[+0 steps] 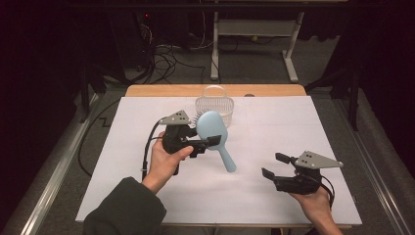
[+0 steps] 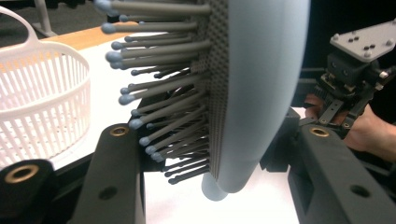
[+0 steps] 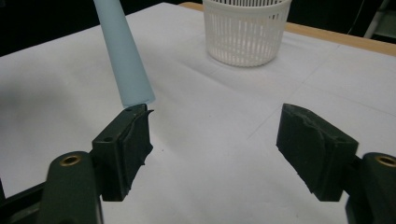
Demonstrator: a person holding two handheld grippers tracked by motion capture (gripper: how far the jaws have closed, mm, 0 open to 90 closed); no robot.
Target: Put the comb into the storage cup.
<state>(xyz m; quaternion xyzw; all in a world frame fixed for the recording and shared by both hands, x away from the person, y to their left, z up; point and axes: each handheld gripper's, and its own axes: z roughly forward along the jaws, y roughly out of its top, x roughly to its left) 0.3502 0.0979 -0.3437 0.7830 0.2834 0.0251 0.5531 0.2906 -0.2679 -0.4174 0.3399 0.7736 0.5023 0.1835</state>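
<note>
A light blue hairbrush (image 1: 213, 128) hangs above the white table sheet, its head up and its handle (image 1: 226, 160) slanting down to the right. My left gripper (image 1: 211, 142) is shut on the lower part of the brush head. Seen up close in the left gripper view, the brush (image 2: 261, 93) stands edge-on between the jaws with its grey bristles (image 2: 163, 107) pointing left. My right gripper (image 1: 273, 165) is low at the front right, open and empty. From the right gripper view (image 3: 215, 140), the brush handle's tip (image 3: 123, 56) hangs just beyond the left jaw.
A white slatted basket (image 1: 208, 105) with a hoop handle stands at the back middle of the sheet (image 1: 274, 127). It shows at the left in the left gripper view (image 2: 42, 107) and straight ahead in the right gripper view (image 3: 245, 32). A wooden table edge (image 1: 161, 91) runs behind.
</note>
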